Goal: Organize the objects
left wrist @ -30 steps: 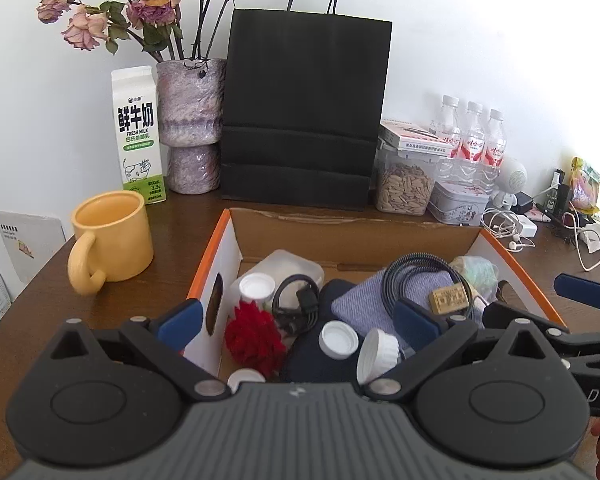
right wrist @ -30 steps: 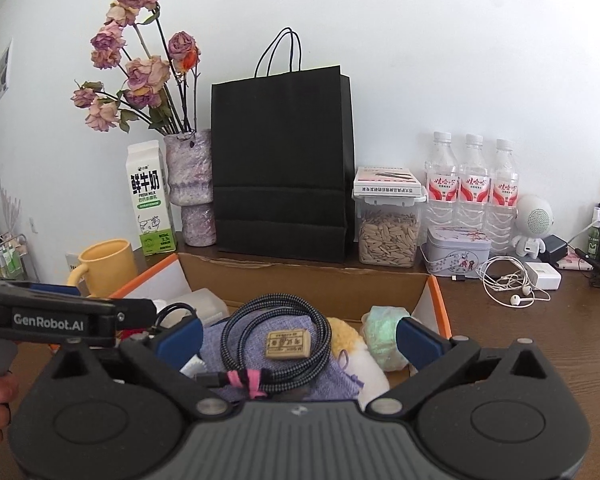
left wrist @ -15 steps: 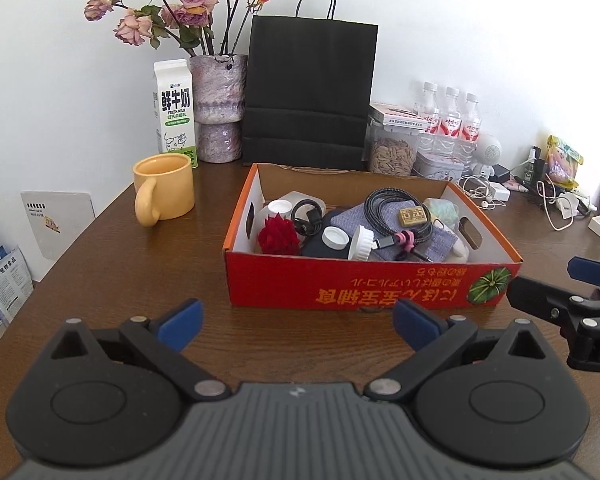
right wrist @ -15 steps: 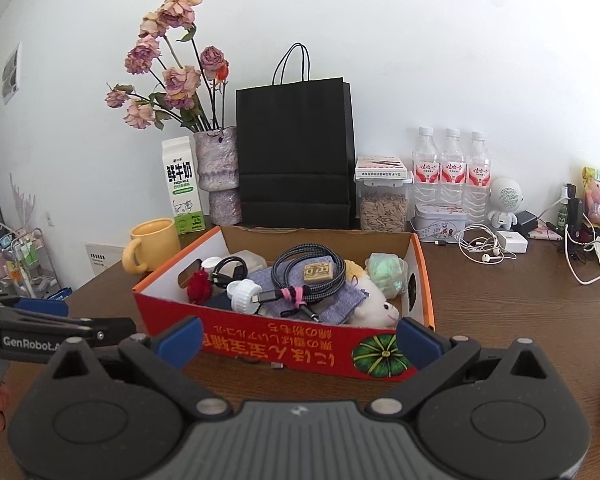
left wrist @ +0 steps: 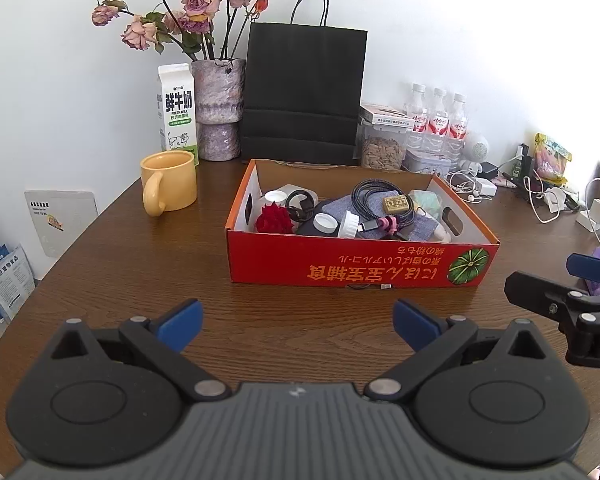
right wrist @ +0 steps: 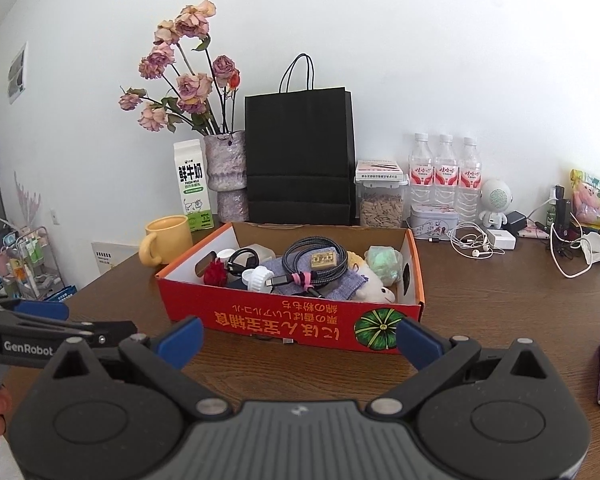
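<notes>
Both the left gripper (left wrist: 296, 326) and the right gripper (right wrist: 298, 342) are wide open and hold nothing. They hover over the table (left wrist: 148, 272) just before the red cardboard box (left wrist: 360, 268), which is full of small objects.

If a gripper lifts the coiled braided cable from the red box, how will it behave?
The coiled grey braided cable is probably floppy, though its pink tie should keep the loops together. The small tan block resting on it would likely slide off.

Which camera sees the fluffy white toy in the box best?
The right wrist view: the white plush toy shows its face near the red box front corner. In the left wrist view only a sliver peeks out beside the cloth.
</notes>
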`<state>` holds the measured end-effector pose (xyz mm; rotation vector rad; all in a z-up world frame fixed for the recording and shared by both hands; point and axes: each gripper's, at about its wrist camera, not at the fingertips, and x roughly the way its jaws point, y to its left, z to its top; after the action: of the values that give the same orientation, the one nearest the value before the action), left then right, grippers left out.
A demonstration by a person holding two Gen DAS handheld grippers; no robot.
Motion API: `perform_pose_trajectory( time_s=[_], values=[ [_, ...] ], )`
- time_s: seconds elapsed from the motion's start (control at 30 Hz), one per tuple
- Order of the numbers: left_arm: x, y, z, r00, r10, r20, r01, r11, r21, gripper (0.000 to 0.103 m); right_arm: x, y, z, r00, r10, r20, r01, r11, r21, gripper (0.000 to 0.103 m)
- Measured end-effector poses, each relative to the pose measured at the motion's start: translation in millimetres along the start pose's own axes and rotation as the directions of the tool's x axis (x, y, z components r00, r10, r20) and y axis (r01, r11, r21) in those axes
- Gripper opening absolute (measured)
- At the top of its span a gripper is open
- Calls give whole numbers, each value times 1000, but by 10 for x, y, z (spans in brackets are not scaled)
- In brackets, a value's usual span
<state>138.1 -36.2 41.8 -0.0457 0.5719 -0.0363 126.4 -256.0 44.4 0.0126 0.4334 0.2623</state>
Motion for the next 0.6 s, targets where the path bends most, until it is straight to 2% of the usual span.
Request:
perform_pose_trajectory(
  time_s=[0.6],
  values=[
    [-1, 23, -7, 1000, 1, 0, -1, 1000, 0, 103, 14, -12, 9, 1000, 0, 0, 0, 1000, 3, 103]
  ],
)
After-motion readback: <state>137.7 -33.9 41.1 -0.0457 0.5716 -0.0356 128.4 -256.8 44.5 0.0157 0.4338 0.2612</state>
